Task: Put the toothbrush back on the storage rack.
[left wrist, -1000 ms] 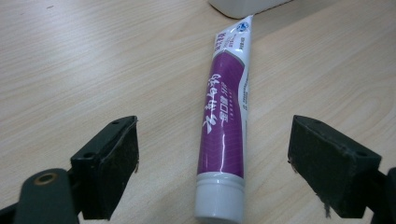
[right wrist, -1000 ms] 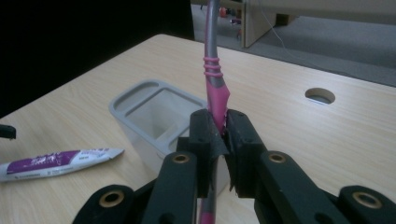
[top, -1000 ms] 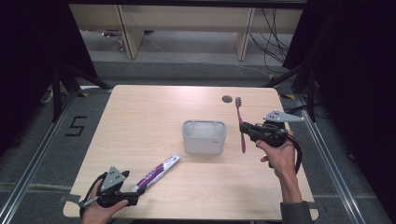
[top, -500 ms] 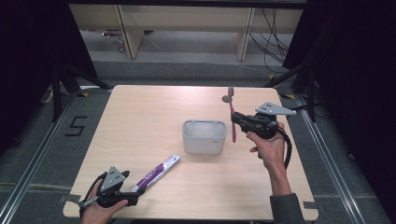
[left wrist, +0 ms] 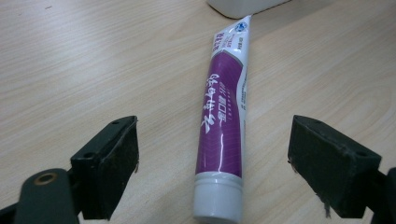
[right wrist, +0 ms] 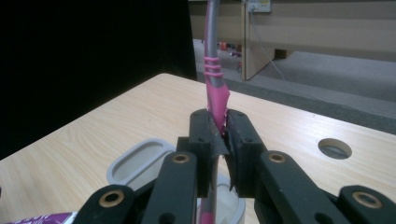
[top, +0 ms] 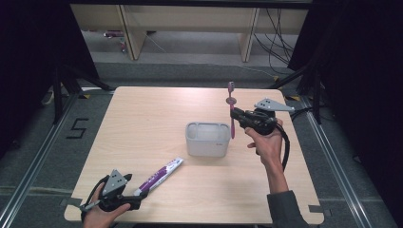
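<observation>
High view, right gripper: held above the right half of the bench, its fingers pinching a pink toothbrush that stands nearly upright, head up, lower end just above the right rim of the grey holder.
High view, holder: an open rounded-rectangular cup near the middle of the bench.
High view, left gripper: low at the near left corner, at the cap end of a purple-and-white toothpaste tube that lies flat and slants toward the holder.
Left gripper view, fingers: spread wide, one on each side of the toothpaste tube, not touching it; the white cap points at the camera.
Right gripper view, fingers: pressed on the pink toothbrush handle, which rises between them; the holder sits just below and beyond them.
Right gripper view, bench: a round hole shows at the right.
</observation>
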Demonstrator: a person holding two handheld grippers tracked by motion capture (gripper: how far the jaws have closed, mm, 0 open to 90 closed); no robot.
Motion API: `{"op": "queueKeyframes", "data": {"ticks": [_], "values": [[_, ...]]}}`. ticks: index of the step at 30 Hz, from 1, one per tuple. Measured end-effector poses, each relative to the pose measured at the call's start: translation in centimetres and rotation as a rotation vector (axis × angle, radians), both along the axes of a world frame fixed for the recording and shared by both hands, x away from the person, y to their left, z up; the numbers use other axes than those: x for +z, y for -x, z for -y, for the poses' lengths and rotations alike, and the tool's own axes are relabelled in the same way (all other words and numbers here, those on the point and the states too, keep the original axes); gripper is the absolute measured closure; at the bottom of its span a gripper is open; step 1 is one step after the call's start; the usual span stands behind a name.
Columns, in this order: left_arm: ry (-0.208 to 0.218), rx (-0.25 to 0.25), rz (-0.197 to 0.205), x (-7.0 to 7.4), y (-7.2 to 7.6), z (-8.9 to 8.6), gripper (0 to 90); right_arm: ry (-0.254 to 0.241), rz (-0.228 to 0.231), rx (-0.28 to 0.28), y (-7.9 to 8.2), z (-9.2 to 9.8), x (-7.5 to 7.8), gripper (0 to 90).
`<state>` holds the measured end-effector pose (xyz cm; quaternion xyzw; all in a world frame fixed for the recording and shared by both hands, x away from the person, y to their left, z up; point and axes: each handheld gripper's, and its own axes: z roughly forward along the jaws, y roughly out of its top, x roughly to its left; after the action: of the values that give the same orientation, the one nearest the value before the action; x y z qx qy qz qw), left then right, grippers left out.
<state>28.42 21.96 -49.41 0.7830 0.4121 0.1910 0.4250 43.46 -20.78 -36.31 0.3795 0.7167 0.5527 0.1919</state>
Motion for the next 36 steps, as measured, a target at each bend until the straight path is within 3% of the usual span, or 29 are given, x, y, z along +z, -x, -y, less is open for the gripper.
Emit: {"op": "queueKeyframes", "data": {"ticks": [9,13,20,25,28,30,32,34,36], "values": [[0.000,0.000,-0.002,0.0,0.0,0.0,15.9,-0.019,-0.025,-0.003,-1.4,-1.1,-0.5,81.5],[-0.009,-0.008,-0.006,0.0,0.0,0.0,15.9,-0.017,-0.009,-0.004,-2.2,-1.5,-0.9,81.5],[-0.003,-0.001,-0.002,0.1,0.1,0.0,15.9,-0.022,-0.067,-0.028,-3.0,-2.4,-2.1,81.5],[-0.003,-0.008,-0.003,0.0,0.0,0.0,15.9,0.012,-0.069,-0.043,-3.5,-2.4,-2.9,81.4],[-0.003,-0.009,-0.003,0.0,0.0,0.0,15.9,0.017,-0.066,-0.046,-3.7,-2.5,-3.3,81.4],[-0.005,-0.008,-0.004,0.1,0.0,0.0,15.9,0.005,-0.088,-0.049,-3.6,-2.6,-3.6,81.4],[-0.005,-0.009,-0.004,0.1,0.0,0.0,15.9,0.016,-0.074,-0.047,-3.8,-2.5,-3.7,81.4],[-0.005,-0.008,-0.004,0.0,0.0,0.0,15.9,0.027,-0.088,-0.058,-3.8,-2.4,-4.2,81.4],[-0.008,-0.008,-0.004,0.0,0.0,0.0,15.9,0.002,-0.114,-0.056,-3.7,-2.5,-4.3,81.4]]}}
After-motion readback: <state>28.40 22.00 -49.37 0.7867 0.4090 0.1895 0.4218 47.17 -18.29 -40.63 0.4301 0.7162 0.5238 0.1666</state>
